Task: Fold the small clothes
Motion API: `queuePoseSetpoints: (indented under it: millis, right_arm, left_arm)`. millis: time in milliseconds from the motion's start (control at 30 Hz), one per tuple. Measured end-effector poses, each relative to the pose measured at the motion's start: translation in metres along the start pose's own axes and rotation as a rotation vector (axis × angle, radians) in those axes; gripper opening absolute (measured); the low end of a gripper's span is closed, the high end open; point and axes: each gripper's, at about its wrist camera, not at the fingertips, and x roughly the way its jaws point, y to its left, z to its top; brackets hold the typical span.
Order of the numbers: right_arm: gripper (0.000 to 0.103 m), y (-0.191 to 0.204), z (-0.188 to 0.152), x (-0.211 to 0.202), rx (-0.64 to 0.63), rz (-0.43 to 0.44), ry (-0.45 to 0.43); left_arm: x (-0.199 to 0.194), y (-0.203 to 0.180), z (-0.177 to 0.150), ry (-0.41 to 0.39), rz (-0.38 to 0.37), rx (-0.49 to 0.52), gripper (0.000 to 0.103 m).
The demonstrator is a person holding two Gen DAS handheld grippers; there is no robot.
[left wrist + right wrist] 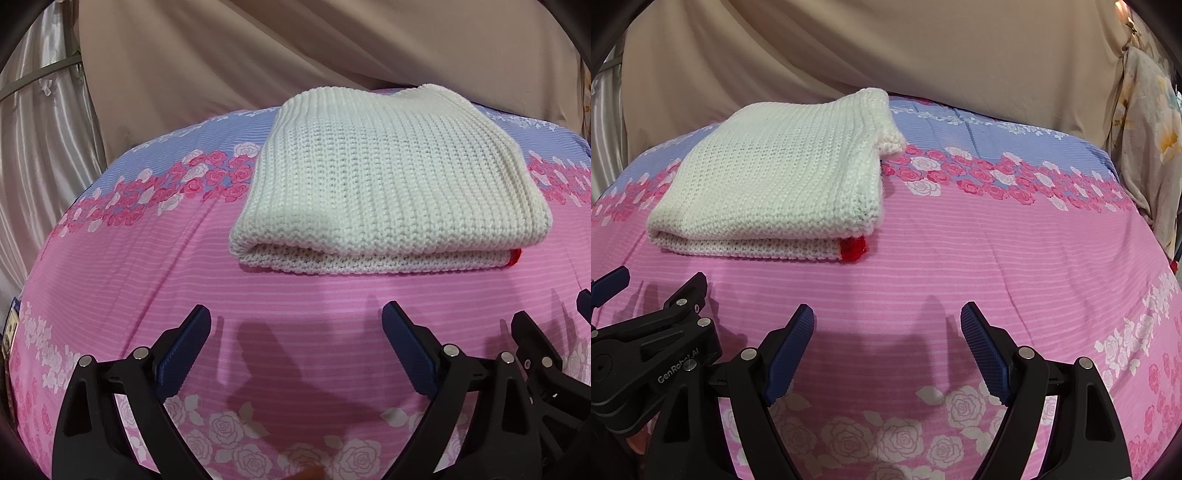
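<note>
A beige drape point(221, 74) hangs as the backdrop, with a shiny pale curtain point(40, 140) at the left edge and a flower-print cloth point(1145, 122) at the far right. In front lies the work surface, a bedspread point(997, 258) banded in pink stripes, blue and rows of roses, pulled fairly smooth so a garment can lie flat. On its far half sits the white knit point(388, 184), folded into a thick, squared bundle with the fold toward the cameras and a red trim point(853, 250) peeking from the lower layer's corner; it looks finished, or nearly so. The left gripper point(295, 350) and right gripper point(886, 347) hover side by side near the front edge, well apart from the knit, both spread wide and empty, probably drawn back to let the fold settle.
</note>
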Motion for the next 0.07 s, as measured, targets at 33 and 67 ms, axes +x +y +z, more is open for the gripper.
queuePoseSetpoints:
  millis: [33,67]
  right_arm:
    - [0.08,-0.0002,0.0,0.0002,-0.001,-0.001,0.0]
    - [0.08,-0.0004,0.0,0.0003,-0.001,-0.003,0.001]
  left_arm:
    - [-0.0002,-0.0004,-0.0003,0.0,0.0,0.002,0.091]
    - [0.0,-0.0005,-0.0003,0.001,0.0,0.003,0.091]
